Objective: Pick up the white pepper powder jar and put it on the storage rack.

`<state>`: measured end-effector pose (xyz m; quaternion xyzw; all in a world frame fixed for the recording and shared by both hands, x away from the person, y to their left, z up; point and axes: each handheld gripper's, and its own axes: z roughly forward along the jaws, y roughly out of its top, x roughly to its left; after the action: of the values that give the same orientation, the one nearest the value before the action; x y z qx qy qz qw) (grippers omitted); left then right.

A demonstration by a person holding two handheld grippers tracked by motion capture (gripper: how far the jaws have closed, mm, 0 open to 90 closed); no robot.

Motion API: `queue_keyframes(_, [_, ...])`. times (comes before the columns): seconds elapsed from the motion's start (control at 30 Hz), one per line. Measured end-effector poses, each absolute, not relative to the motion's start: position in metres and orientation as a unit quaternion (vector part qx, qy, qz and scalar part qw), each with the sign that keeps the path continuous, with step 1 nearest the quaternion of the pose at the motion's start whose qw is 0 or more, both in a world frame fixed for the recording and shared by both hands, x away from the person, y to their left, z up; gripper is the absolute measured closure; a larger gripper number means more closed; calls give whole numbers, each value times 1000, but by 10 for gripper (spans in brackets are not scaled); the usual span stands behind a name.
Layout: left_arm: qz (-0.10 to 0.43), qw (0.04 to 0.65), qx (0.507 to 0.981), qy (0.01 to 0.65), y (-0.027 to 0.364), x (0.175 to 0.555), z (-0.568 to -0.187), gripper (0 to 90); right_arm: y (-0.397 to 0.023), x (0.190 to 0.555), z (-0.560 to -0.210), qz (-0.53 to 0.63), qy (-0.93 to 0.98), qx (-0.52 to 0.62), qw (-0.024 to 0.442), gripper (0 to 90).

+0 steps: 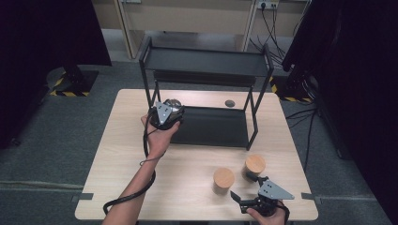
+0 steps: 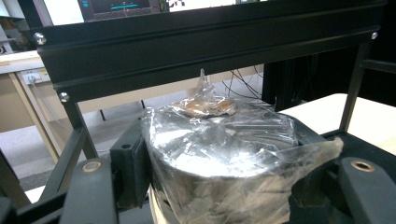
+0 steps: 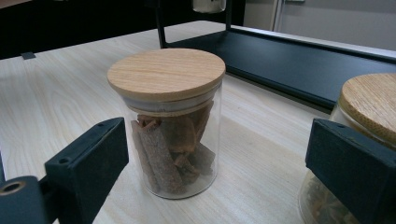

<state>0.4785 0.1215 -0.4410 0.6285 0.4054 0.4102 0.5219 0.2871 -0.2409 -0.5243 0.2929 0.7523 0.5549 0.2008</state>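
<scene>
1. High view: left tongs (image 1: 171, 108) at 11 o'clock of the tabletop (image 1: 122, 159), clamped on a foil-wrapped jar (image 1: 174, 104) held at the left end of the black rack's (image 1: 206, 65) lower shelf (image 1: 211, 126).
2. High view, 5 o'clock: right tongs (image 1: 248, 191) near the front edge, jaws spread apart, gripping nothing. Just ahead, two wooden-lidded jars: the cinnamon jar (image 1: 223, 180) toward 11 o'clock of the tongs, a second jar (image 1: 255, 167) toward 12 o'clock, both upright on the tabletop and a little apart from each other.
3. High view, 12 o'clock: a small dark disc (image 1: 229, 103) on the tabletop behind the lower shelf, between the rack's legs.
4. Left gripper view: the foil-wrapped jar (image 2: 219, 154) pinched between the two black jaws at 6 o'clock, crinkled clear film and shiny wrap over the top, a brownish patch at its crown. Above, at 12 o'clock, the rack's upper shelf edge (image 2: 210, 46) with bolts at its corners.
5. Right gripper view: the cinnamon jar (image 3: 170, 121) at centre, upright, glass wall showing brown bark sticks, round wooden lid seated flat. Black jaws at 7 and 4 o'clock, wide apart, not touching it. The second jar (image 3: 369, 105) at 3 o'clock, partly behind the right jaw. The lower shelf (image 3: 280, 60) at 1 o'clock.
</scene>
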Motion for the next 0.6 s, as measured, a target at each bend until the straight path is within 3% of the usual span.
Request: queue_keyframes(0.6, [407, 516, 625, 422, 117, 497, -444, 350, -241, 287, -524, 556, 752, 293, 202, 61])
